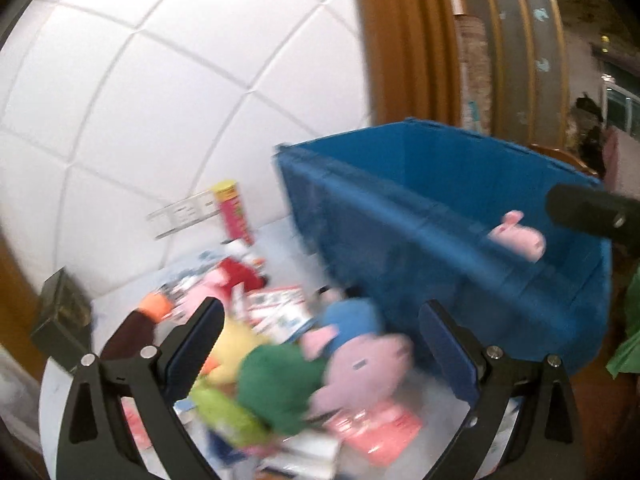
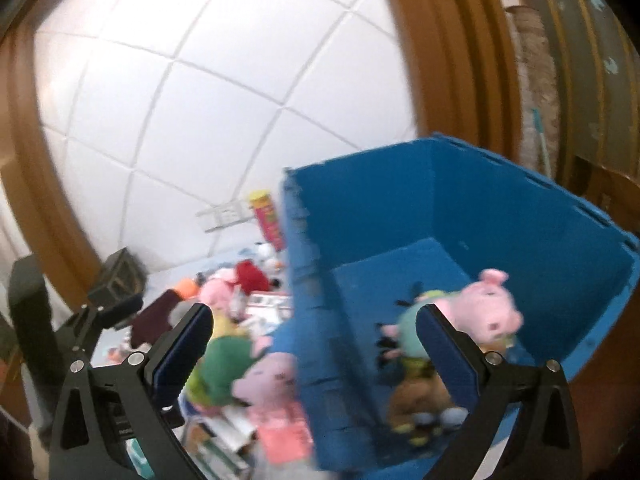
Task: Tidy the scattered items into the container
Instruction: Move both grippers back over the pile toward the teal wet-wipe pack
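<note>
A blue plastic bin (image 1: 460,216) (image 2: 520,216) stands on the table at the right. A pink pig plush (image 2: 486,308) lies inside it on other plush toys, and its snout shows over the rim in the left wrist view (image 1: 518,234). My left gripper (image 1: 320,328) is open above a pile of toys, with a pig plush in green (image 1: 288,384) and one in blue (image 1: 352,320) between the fingers. My right gripper (image 2: 314,330) is open and empty over the bin's near wall. Both views are blurred.
A tall yellow-and-red can (image 1: 234,212) stands by the white tiled wall (image 1: 160,80). Booklets and pink packets (image 1: 376,428) lie among the toys. A dark box (image 1: 60,312) sits at the table's left. A wooden door frame (image 1: 404,40) rises behind the bin.
</note>
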Motion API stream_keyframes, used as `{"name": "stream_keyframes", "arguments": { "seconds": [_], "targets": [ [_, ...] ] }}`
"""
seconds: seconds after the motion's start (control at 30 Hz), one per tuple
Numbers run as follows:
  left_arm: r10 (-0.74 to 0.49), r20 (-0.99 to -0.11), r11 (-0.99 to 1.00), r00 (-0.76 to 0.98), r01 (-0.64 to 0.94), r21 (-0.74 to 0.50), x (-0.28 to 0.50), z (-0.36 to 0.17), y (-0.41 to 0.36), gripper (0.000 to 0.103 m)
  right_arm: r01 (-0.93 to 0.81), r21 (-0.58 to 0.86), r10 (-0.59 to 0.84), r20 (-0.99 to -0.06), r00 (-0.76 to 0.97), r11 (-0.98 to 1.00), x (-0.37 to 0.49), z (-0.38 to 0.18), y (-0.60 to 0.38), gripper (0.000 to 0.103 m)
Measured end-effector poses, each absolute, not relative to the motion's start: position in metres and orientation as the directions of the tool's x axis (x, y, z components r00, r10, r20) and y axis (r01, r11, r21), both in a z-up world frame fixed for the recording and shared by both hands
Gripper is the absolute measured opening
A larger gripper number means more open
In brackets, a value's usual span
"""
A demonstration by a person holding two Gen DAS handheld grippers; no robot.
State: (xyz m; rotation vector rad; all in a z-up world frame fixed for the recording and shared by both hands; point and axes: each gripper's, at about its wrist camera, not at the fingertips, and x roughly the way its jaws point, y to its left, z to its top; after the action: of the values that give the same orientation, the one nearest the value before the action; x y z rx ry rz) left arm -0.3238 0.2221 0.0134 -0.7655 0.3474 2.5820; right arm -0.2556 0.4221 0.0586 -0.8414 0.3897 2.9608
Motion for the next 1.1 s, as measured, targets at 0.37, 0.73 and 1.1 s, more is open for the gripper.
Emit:
{"name": "stream_keyframes", "arguments": {
  "seconds": [0.37, 0.73, 1.1],
  "targets": [
    [0.256, -0.650, -0.904, -0.716, -0.416, 0.102, -0.337, -0.038, 0.088, 0.099, -0.082, 0.245, -0.084, -0.598, -0.797, -0.966, -0.282, 0.010, 0.298, 0.103],
    [0.222, -0.717, -0.925, -0.661, -0.375, 0.059, -0.371, -0.082, 0.038, 0.099, -0.144, 0.219, -0.051, -0.695, -0.717, -0.965, -0.307, -0.036, 0.269, 0.089],
    [0.088, -0.756, -0.981, -0.648, -0.187, 0.046, -0.413, -0.103, 0.021, 0.099, 0.004, 0.210, -0.163, -0.749, -0.642, -0.978, -0.380, -0.062, 0.268, 0.084]
  ]
}}
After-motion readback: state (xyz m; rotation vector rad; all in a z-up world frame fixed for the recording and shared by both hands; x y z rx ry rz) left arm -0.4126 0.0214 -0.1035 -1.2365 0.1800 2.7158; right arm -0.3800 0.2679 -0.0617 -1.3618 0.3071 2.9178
